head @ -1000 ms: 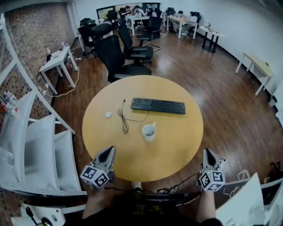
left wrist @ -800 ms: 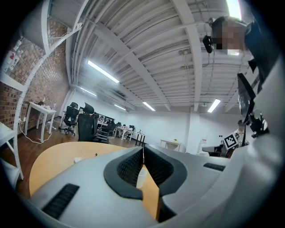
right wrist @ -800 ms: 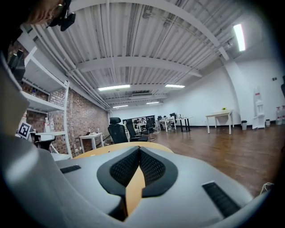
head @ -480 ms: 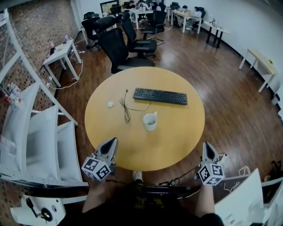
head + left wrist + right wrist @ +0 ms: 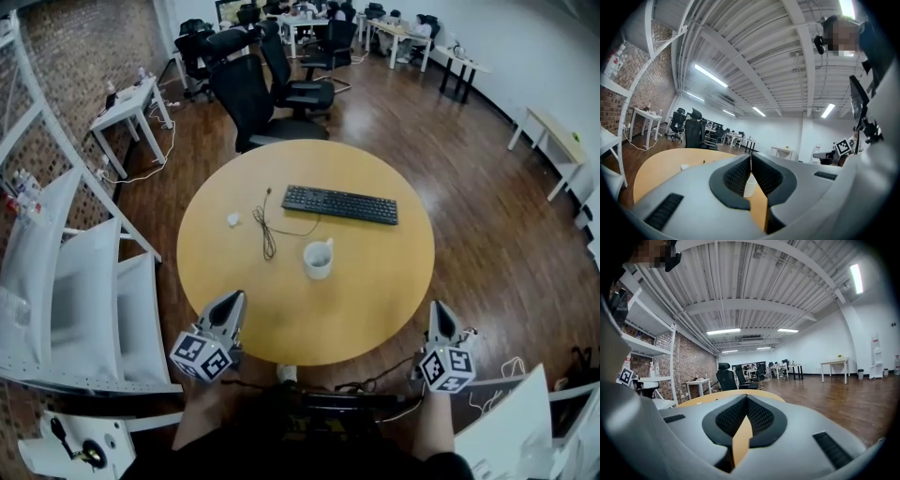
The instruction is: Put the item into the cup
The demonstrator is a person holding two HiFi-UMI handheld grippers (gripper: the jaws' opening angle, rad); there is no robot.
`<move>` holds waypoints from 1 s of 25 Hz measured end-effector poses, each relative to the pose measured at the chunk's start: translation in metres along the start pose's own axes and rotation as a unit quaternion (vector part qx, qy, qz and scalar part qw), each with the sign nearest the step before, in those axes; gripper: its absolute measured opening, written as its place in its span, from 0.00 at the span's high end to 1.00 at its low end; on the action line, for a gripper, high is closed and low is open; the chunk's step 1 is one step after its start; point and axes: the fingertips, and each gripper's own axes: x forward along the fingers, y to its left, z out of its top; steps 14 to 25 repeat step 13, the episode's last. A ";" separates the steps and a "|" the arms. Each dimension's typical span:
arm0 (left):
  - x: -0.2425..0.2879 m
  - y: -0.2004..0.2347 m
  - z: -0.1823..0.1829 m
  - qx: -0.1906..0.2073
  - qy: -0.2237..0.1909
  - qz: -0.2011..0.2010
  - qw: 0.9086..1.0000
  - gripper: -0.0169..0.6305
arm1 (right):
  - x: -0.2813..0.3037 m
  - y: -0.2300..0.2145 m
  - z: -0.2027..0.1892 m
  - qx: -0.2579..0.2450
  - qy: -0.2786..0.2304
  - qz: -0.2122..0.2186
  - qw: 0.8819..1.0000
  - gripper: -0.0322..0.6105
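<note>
The item, a small white piece (image 5: pixel 232 219), lies loose on the round wooden table (image 5: pixel 394 281), just left of the black cable (image 5: pixel 267 234) and well apart from the white cup (image 5: pixel 318 259). The cup stands upright near the table's middle with its mouth up, so it can take a drop from above. The black keyboard (image 5: pixel 340 203) lies beyond the cup, out of the way between item and cup. Both tools hang at the near rim, off the tabletop. The left gripper (image 5: pixel 234 300), on the item's side, has its jaws closed tip to tip with nothing between them. The right gripper (image 5: pixel 440 309) is likewise pressed together and empty. Nothing is grasped yet. The left one looks better placed for the pickup, and its jaws would have to part first
</note>
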 end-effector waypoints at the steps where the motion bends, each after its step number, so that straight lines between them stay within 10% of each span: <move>1: 0.001 0.001 0.001 0.001 -0.001 0.000 1.000 0.97 | 0.002 0.001 0.002 -0.002 0.000 0.000 1.000 0.94; 25: 0.012 0.008 0.008 0.008 -0.006 0.001 1.000 0.97 | 0.018 -0.001 -0.004 0.001 0.002 0.011 1.000 0.94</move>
